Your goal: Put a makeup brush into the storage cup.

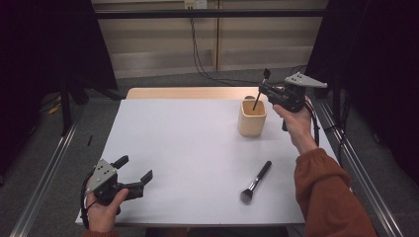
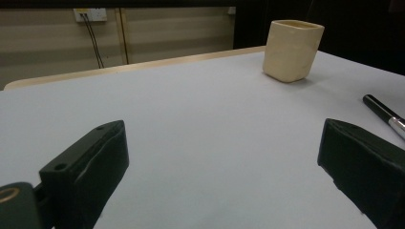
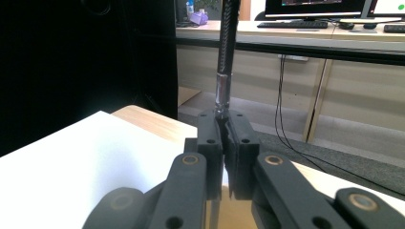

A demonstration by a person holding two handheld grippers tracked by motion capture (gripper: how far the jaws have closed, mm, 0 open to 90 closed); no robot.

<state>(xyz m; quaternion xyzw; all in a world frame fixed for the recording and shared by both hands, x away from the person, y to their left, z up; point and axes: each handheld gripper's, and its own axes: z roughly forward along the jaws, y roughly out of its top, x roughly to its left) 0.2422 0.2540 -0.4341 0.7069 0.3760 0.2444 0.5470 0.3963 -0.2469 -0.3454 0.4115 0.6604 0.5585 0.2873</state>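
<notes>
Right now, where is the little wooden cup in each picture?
High view: the square pale wooden cup stands upper right of middle on the white table, by the right claw.
Left gripper view: top right, near the table's far edge.
Right gripper view: I cannot make it out.
Shared landmark: the black cables down the far wall.

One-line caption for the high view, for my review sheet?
Right gripper holds a brush over the cup; a second brush lies on the table; left gripper open.
</notes>
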